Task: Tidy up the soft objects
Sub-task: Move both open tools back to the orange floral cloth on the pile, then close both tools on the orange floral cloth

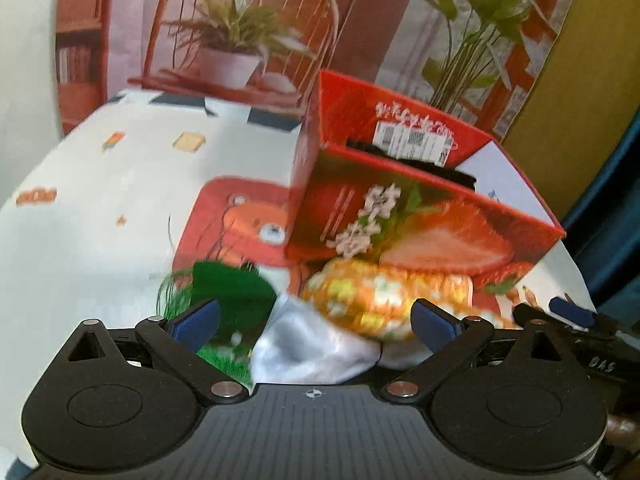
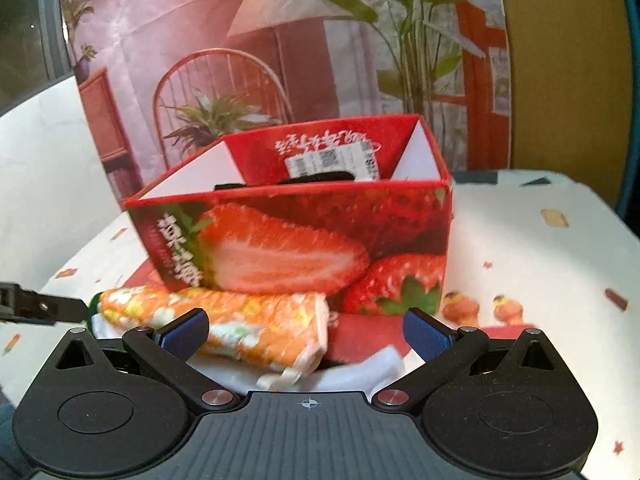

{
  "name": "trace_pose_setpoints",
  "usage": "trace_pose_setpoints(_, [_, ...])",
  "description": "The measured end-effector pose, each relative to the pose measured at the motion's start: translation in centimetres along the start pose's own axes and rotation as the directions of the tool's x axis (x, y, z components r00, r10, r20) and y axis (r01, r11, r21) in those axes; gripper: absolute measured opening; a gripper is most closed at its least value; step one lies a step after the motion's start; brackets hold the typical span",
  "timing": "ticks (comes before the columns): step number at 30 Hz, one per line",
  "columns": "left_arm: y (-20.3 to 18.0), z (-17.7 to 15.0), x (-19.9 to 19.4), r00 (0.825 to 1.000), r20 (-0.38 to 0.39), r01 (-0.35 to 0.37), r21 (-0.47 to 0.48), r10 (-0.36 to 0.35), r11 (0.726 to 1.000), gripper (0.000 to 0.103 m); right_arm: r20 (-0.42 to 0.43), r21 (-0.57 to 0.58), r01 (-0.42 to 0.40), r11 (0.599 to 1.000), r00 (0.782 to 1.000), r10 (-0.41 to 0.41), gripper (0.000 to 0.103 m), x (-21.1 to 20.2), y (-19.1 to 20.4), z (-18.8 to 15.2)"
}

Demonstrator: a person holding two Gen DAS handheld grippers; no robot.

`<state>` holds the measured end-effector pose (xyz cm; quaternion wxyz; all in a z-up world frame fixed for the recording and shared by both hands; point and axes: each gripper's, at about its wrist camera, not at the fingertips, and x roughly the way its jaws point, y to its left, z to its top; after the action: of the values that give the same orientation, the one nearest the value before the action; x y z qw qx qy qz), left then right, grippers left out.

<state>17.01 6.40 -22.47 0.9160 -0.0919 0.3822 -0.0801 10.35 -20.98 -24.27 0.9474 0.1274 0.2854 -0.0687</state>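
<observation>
An orange patterned cloth roll (image 1: 376, 300) (image 2: 240, 324) lies on the table in front of a red strawberry box (image 1: 424, 216) (image 2: 304, 236). A white cloth (image 1: 316, 344) (image 2: 380, 364) lies under and beside it, and a green cloth (image 1: 228, 292) sits to its left. Something dark rests inside the box (image 1: 416, 164). My left gripper (image 1: 316, 322) is open, its blue pads either side of the white and green cloths. My right gripper (image 2: 306, 330) is open around the orange roll's near end. The right gripper's tip (image 1: 568, 312) shows at the left view's right edge.
The table wears a white printed cloth (image 1: 100, 216) (image 2: 540, 264) with a red bear picture. A printed backdrop of a chair and plants (image 1: 248, 40) (image 2: 224, 80) stands behind the box. A yellow panel (image 1: 576, 80) is at the far right.
</observation>
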Motion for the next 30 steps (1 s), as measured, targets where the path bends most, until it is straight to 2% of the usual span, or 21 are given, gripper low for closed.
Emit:
trace_pose_setpoints(3, [-1.2, 0.6, 0.3, 1.000, 0.004, -0.006, 0.011, 0.006, 1.000, 0.090, -0.015, 0.019, 0.003, 1.000, 1.000, -0.003, 0.102, 1.5, 0.2, 0.4])
trace_pose_setpoints(7, [-2.3, 1.1, 1.1, 1.000, -0.004, 0.010, 0.027, -0.010, 1.000, 0.087, -0.059, 0.011, 0.007, 1.000, 0.998, -0.007, 0.102, 3.6, 1.0, -0.1])
trace_pose_setpoints(11, [-2.0, 1.2, 1.7, 0.999, -0.021, 0.030, 0.013, -0.029, 0.999, 0.080, -0.116, -0.033, -0.001, 0.999, 0.993, -0.003, 0.101, 4.3, 1.4, -1.7])
trace_pose_setpoints(13, [-1.7, 1.2, 2.3, 0.999, -0.030, 0.039, -0.006, -0.039, 0.999, 0.074, -0.129, -0.037, -0.005, 0.999, 0.992, 0.000, 0.101, 4.4, 1.2, -2.4])
trace_pose_setpoints(15, [-1.5, 1.0, 3.0, 0.997, -0.046, 0.054, -0.023, -0.055, 0.998, 0.063, -0.140, -0.049, -0.009, 0.999, 0.990, 0.002, 0.101, 4.4, 1.1, -2.9])
trace_pose_setpoints(18, [-1.4, 0.1, 3.9, 0.994, -0.078, 0.070, -0.039, -0.073, 0.997, 0.053, -0.145, -0.104, -0.009, 0.995, 0.989, -0.006, 0.101, 4.4, 1.5, -3.6])
trace_pose_setpoints(25, [-0.7, -3.0, 4.7, 0.991, -0.120, 0.057, -0.041, -0.061, 0.998, 0.052, -0.144, -0.104, -0.020, 0.994, 0.990, 0.005, 0.101, 4.3, 1.3, -4.3])
trace_pose_setpoints(30, [-0.4, -3.5, 4.6, 0.992, -0.107, 0.066, -0.037, -0.070, 0.997, 0.052, -0.146, -0.105, -0.022, 0.994, 0.989, 0.006, 0.101, 4.3, 1.3, -4.3])
